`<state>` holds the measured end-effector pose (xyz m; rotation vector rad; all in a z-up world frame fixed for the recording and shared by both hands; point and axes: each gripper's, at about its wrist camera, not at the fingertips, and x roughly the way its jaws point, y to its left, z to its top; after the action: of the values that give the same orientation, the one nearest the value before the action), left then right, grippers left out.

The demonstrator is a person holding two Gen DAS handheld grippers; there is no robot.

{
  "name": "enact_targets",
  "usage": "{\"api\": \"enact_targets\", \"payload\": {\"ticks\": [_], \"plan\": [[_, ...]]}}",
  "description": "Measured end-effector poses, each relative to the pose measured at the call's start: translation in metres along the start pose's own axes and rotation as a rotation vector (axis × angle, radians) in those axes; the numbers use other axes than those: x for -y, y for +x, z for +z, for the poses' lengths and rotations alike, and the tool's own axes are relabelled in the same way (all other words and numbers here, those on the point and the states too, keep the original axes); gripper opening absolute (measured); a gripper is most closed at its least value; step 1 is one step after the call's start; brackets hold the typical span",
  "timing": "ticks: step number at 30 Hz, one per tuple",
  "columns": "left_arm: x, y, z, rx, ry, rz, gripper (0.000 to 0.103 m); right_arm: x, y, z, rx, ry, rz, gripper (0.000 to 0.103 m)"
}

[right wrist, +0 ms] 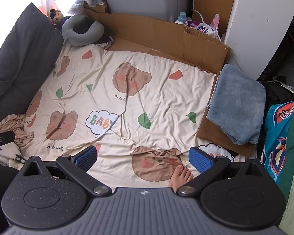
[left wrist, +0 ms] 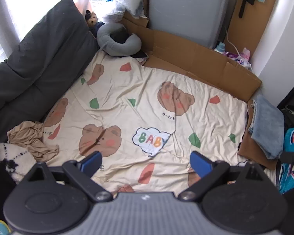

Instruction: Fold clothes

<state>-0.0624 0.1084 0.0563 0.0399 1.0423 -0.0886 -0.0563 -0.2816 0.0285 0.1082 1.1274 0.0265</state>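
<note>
A crumpled beige garment (left wrist: 32, 140) (right wrist: 15, 126) lies at the left edge of the cream bear-print sheet (left wrist: 139, 101) (right wrist: 127, 90). Beside it sits a white fuzzy garment with dark diamonds (left wrist: 11, 156) (right wrist: 7, 153). On the right a folded blue cloth (left wrist: 268, 125) (right wrist: 238, 101) rests on a folded brown piece (left wrist: 250, 146) (right wrist: 211, 131). My left gripper (left wrist: 146, 162) hovers open over the sheet's near part, holding nothing. Over the same near edge my right gripper (right wrist: 143, 156) is open and empty too. Part of the left gripper shows at the left edge of the right wrist view.
A dark grey cushion (left wrist: 41, 58) lines the left side. A grey neck pillow (left wrist: 119, 41) and a plush bear (left wrist: 92, 19) sit at the back. Cardboard (left wrist: 196, 58) borders the far side below a grey appliance (left wrist: 186, 9). A person's bare foot (right wrist: 181, 176) rests on the near sheet.
</note>
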Motion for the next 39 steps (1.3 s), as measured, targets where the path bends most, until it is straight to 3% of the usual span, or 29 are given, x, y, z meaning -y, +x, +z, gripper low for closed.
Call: {"api": "enact_targets", "payload": {"ticks": [39], "plan": [[-0.0073,0.0041,-0.0013,-0.025,-0.009,-0.016,0.098,0.0038,-0.0008,0.0002,0.003,0.017,0.002,0.103]]}}
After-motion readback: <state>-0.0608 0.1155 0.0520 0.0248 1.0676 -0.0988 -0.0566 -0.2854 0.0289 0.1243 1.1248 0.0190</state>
